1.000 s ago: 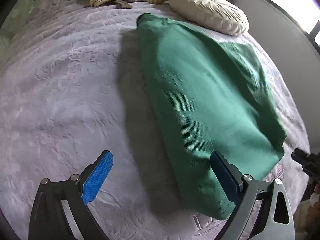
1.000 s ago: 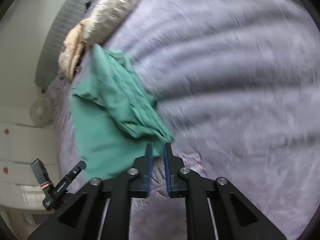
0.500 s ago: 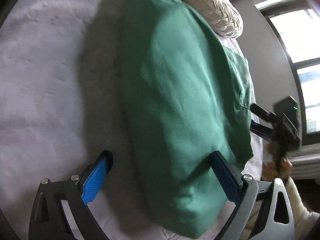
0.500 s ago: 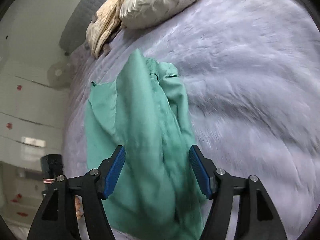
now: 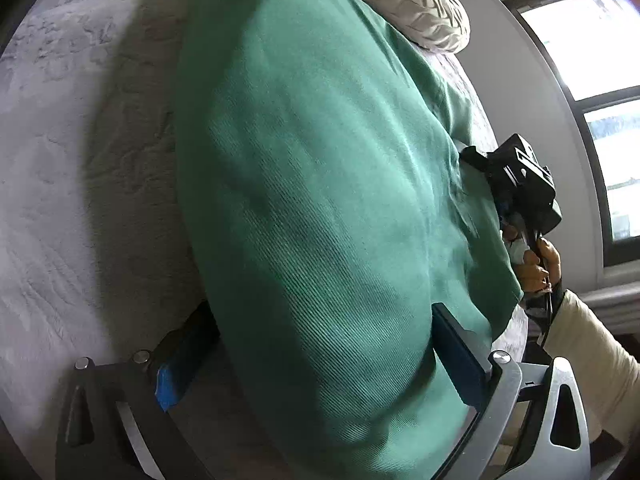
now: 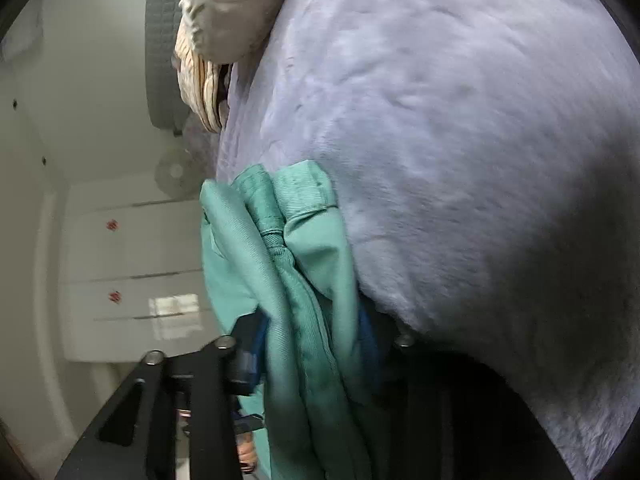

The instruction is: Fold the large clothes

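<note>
Your left gripper (image 5: pixel 320 356) straddles the near end of the green garment (image 5: pixel 320 184) lying on the grey bedspread (image 5: pixel 80 160), jaws spread wide, while your right gripper (image 6: pixel 308 344) has just been closing, pinching its bunched edge.

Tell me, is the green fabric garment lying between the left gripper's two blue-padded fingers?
Yes, the green fabric garment fills the gap between the left gripper's two fingers.
</note>
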`<control>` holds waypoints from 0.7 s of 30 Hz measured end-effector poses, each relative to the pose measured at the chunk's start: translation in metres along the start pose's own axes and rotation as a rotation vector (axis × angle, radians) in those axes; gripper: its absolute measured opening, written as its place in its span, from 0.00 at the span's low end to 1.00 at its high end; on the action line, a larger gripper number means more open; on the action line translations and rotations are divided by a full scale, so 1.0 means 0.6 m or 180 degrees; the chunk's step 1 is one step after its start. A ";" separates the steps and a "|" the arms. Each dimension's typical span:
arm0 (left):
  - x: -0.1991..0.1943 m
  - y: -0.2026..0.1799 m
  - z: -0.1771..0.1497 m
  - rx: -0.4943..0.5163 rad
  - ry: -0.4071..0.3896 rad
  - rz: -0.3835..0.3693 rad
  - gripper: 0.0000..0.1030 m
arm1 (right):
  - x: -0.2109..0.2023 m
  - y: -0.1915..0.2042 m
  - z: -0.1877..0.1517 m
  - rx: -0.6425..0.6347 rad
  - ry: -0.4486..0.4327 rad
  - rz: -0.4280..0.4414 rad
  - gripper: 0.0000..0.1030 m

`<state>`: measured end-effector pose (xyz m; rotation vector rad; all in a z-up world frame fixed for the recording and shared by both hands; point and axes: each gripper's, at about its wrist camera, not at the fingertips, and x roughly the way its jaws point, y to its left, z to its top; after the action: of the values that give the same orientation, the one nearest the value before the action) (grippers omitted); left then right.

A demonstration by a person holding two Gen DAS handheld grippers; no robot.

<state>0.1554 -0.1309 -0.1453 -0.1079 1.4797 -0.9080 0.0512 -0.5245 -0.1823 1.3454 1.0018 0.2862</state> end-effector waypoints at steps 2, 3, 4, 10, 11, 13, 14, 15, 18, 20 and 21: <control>0.007 -0.012 -0.001 0.0046 0.0083 -0.0016 0.99 | 0.000 0.007 -0.006 -0.0029 0.0009 -0.0027 0.37; 0.012 -0.019 0.003 0.0070 0.0107 -0.0016 0.99 | 0.003 0.014 -0.008 -0.0085 0.0039 -0.0077 0.37; 0.017 -0.031 0.001 0.0144 0.0129 0.0017 0.99 | 0.010 0.020 -0.009 -0.0131 0.0072 -0.0142 0.42; -0.007 -0.053 0.004 0.0273 -0.0044 0.0183 0.52 | 0.020 0.045 -0.016 -0.0075 -0.0067 0.0008 0.17; -0.018 -0.055 0.003 0.0276 -0.0072 0.0138 0.49 | 0.017 0.052 -0.025 -0.0086 -0.0097 0.0089 0.17; -0.038 -0.062 0.000 0.0289 -0.0109 0.0045 0.46 | 0.016 0.069 -0.039 -0.0073 -0.0126 0.0262 0.16; -0.048 -0.066 -0.002 0.0297 -0.0125 -0.0016 0.45 | 0.012 0.078 -0.047 -0.0077 -0.0138 0.0340 0.16; -0.065 -0.071 -0.007 0.0289 -0.0140 -0.0108 0.45 | 0.008 0.090 -0.058 -0.0084 -0.0148 0.0402 0.16; -0.102 -0.079 -0.025 0.0299 -0.0171 -0.0191 0.45 | 0.002 0.128 -0.098 -0.0150 -0.0141 0.0485 0.16; -0.132 -0.080 -0.048 0.0320 -0.0171 -0.0196 0.45 | 0.003 0.143 -0.125 -0.0155 -0.0124 0.0537 0.16; -0.149 -0.079 -0.066 0.0340 -0.0162 -0.0178 0.45 | 0.004 0.150 -0.143 -0.0154 -0.0112 0.0572 0.16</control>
<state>0.1142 -0.0933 -0.0522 -0.0936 1.3841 -1.0206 0.0219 -0.4418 -0.0943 1.3939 0.8411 0.4181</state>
